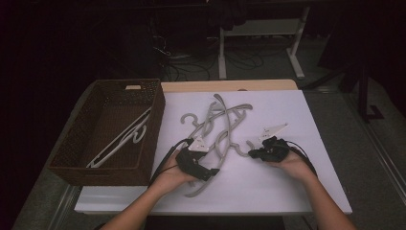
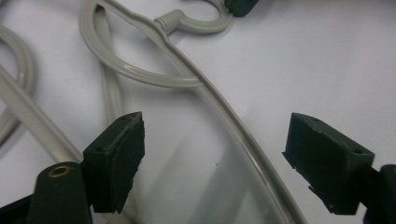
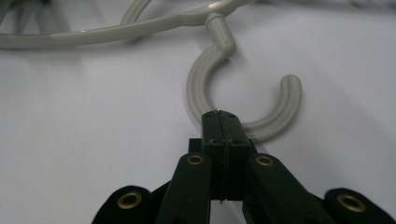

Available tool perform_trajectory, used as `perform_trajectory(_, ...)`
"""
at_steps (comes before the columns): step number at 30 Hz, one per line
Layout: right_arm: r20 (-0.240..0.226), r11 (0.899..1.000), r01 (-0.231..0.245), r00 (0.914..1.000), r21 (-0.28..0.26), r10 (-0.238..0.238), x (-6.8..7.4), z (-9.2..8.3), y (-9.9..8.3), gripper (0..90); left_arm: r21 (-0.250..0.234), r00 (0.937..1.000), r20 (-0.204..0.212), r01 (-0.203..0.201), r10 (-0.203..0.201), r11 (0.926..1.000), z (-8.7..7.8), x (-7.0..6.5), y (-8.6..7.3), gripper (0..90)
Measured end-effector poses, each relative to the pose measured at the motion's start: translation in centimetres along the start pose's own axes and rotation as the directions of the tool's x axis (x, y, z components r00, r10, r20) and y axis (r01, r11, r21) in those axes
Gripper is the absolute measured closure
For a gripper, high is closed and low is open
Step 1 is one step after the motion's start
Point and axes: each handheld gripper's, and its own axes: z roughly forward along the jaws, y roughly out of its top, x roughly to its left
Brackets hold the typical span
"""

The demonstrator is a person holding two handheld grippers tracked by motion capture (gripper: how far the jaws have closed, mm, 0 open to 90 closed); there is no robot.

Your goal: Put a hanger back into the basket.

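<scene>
Several grey plastic hangers [image 1: 221, 120] lie tangled on the white table [image 1: 287, 191]. My left gripper [image 1: 210, 171] hovers low over one long hanger arm [image 2: 224, 112], which runs between its wide-open jaws [image 2: 215, 149]; the pads [image 2: 119, 154] do not touch it. That same hanger ends in a hook [image 3: 201, 84]. My right gripper [image 1: 253, 153] is shut, and its closed tips [image 3: 222, 116] rest against the bottom curve of the hook with nothing between them. The right gripper's dark tip [image 2: 240, 5] also shows by the hook in the left gripper view.
A brown wicker basket [image 1: 154, 120] stands at the table's left with white hangers [image 1: 122, 139] lying inside. A wooden strip [image 1: 230, 85] borders the far edge. Bare white surface lies at the right and along the near edge.
</scene>
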Motion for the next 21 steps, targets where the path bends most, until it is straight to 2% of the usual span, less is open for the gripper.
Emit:
perform_trajectory(3,0.012,1.000,-0.001,0.9999,-0.020,0.001,0.1,-0.5,0.2,86.7,0.012,1.0000,0.005,0.002,-0.002,0.9999,0.7,-0.3,0.3,23.3)
perform_trajectory(6,0.006,0.997,-0.026,0.9996,-0.066,0.027,0.1,-1.6,0.4,80.0,0.032,0.9997,-0.017,-0.015,0.016,0.9994,1.5,-0.9,0.8,26.3)
perform_trajectory(7,0.006,0.997,-0.026,0.9996,-0.066,0.027,0.1,-1.6,0.4,80.0,0.032,0.9997,-0.017,-0.015,0.016,0.9994,1.5,-0.9,0.8,28.1)
perform_trajectory(8,0.010,0.995,-0.042,0.9990,-0.088,0.043,0.1,-2.2,0.3,68.1,0.037,0.9995,-0.029,-0.009,0.010,0.9993,1.9,-1.0,1.1,32.0)
perform_trajectory(9,0.015,0.994,-0.049,0.9986,-0.095,0.050,0.1,-2.3,0.3,61.7,0.041,0.9995,-0.030,-0.003,0.004,0.9992,2.1,-1.0,1.2,33.3)
perform_trajectory(11,0.029,0.992,-0.068,0.9970,-0.109,0.071,0.2,-2.7,0.2,52.1,0.051,0.9993,-0.037,0.010,-0.008,0.9986,2.4,-1.0,1.4,36.1)
perform_trajectory(12,0.029,0.992,-0.068,0.9970,-0.109,0.071,0.2,-2.7,0.2,52.1,0.051,0.9993,-0.037,0.010,-0.008,0.9986,2.4,-1.0,1.4,38.5)
perform_trajectory(13,0.038,0.990,-0.072,0.9963,-0.124,0.077,0.3,-2.9,0.1,45.4,0.058,0.9990,-0.040,0.021,-0.019,0.9981,2.7,-0.9,1.6,38.5)
perform_trajectory(14,0.048,0.984,-0.097,0.9933,-0.151,0.105,0.5,-3.6,-0.3,39.6,0.063,0.9988,-0.044,0.026,-0.023,0.9977,2.8,-0.8,1.7,42.6)
perform_trajectory(16,0.057,0.977,-0.112,0.9906,-0.182,0.124,0.7,-4.2,-0.7,36.5,0.076,0.9983,-0.053,0.029,-0.026,0.9967,3.0,-0.8,1.8,45.8)
perform_trajectory(21,0.074,0.966,-0.136,0.9851,-0.221,0.155,1.0,-5.5,-1.6,34.5,0.095,0.9976,-0.063,0.033,-0.027,0.9949,3.2,-0.7,1.8,53.1)
